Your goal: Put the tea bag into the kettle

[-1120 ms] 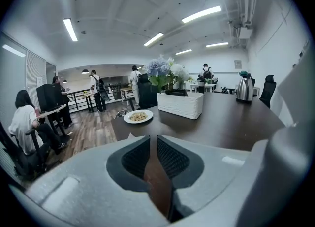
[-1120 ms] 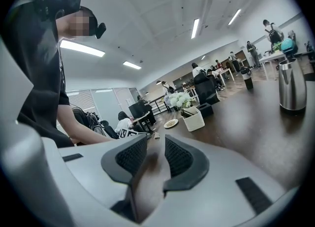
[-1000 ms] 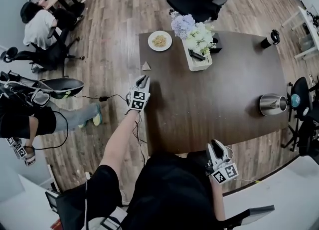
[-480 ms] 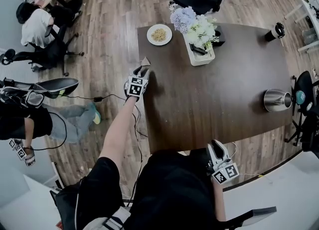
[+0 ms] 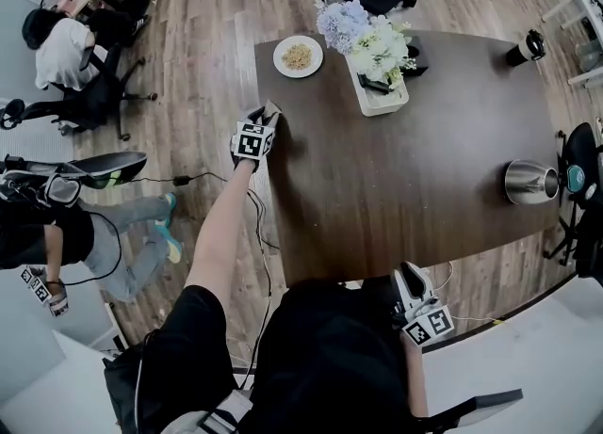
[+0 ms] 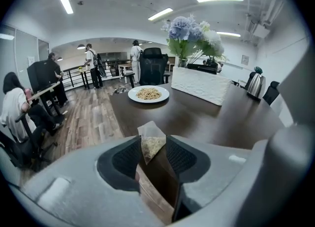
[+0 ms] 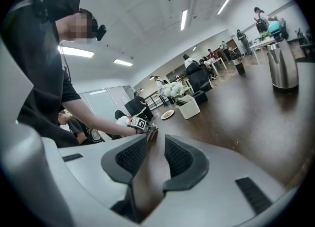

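At the left edge of the dark table (image 5: 424, 178), the person's outstretched arm puts the left gripper (image 5: 268, 114) level with the tabletop, a sensible way to slide its jaws around something lying flat near the rim. The left gripper view shows the tea bag (image 6: 150, 140), a pale pyramid sachet, between the two ribbed pads (image 6: 124, 158). The gap is narrow and the bag's sides reach almost from pad to pad, its peak poking out past the tips. It looks unsquashed, so I judge the jaws bracket it and do not yet pinch it.

Just beyond sits a plate of food (image 5: 298, 56), then a white planter of flowers (image 5: 379, 93), both well clear of the pick.

Lower in the frame, the right gripper (image 5: 408, 280) hangs close to the person's body at the near table edge, its jaws a little apart with nothing between them. It seems parked while the other works.

Far right, the steel kettle (image 5: 530, 182) stands well apart from the bag, the whole table's length away.
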{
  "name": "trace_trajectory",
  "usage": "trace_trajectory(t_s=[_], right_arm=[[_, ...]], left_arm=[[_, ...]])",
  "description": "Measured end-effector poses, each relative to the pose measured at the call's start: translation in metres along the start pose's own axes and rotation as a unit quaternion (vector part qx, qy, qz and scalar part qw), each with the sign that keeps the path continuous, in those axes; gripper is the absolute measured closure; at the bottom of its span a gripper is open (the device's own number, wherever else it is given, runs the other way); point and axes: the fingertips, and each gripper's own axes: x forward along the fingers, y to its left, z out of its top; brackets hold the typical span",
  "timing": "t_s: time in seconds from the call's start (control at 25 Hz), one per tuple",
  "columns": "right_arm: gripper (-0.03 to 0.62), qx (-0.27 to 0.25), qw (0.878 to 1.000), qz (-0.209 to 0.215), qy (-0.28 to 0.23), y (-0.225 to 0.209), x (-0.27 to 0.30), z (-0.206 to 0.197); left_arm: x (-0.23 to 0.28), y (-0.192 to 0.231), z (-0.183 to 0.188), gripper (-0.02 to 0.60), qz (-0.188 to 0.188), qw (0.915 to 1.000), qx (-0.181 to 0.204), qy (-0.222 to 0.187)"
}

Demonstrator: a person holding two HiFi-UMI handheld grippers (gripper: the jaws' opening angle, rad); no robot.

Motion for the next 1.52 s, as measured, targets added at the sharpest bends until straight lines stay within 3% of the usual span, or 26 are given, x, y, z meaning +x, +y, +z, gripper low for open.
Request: trace_trajectory(t_s=[0.2, 0.56, 0.68, 0.92, 1.16, 1.52], right_arm=[[0.490, 0.008, 1.000, -0.004, -0.003, -0.004, 0.002, 0.002], [0.490, 0.011, 1.000, 0.008, 0.000, -0.001, 0.013, -0.002], [0.490, 0.015, 1.000, 0.016, -0.005, 0.001, 0.014, -0.001], [0.490, 0.022, 1.000, 0.013, -0.014, -0.002, 0.011, 0.001], [0.490, 0.021, 0.999, 0.017, -0.021, -0.002, 0.012, 0.004], [0.490, 0.015, 0.999, 0.033, -0.032, 0.006, 0.014, 0.012]], left_arm=[[0.009, 0.002, -0.004, 0.442, -0.006, 0.9992, -0.035, 0.018], [0.010, 0.004, -0.007, 0.445, 0.003, 0.9989, -0.033, 0.033], [0.009, 0.011, -0.006, 0.500, 0.015, 0.9977, -0.051, 0.042], [0.011, 0.014, -0.007, 0.543, 0.028, 0.9974, -0.034, 0.058], [0.007, 0.007, -0.010, 0.555, 0.031, 0.9966, -0.060, 0.048], [-0.032, -0.006, -0.006, 0.560, 0.022, 0.9980, -0.059, 0.005]])
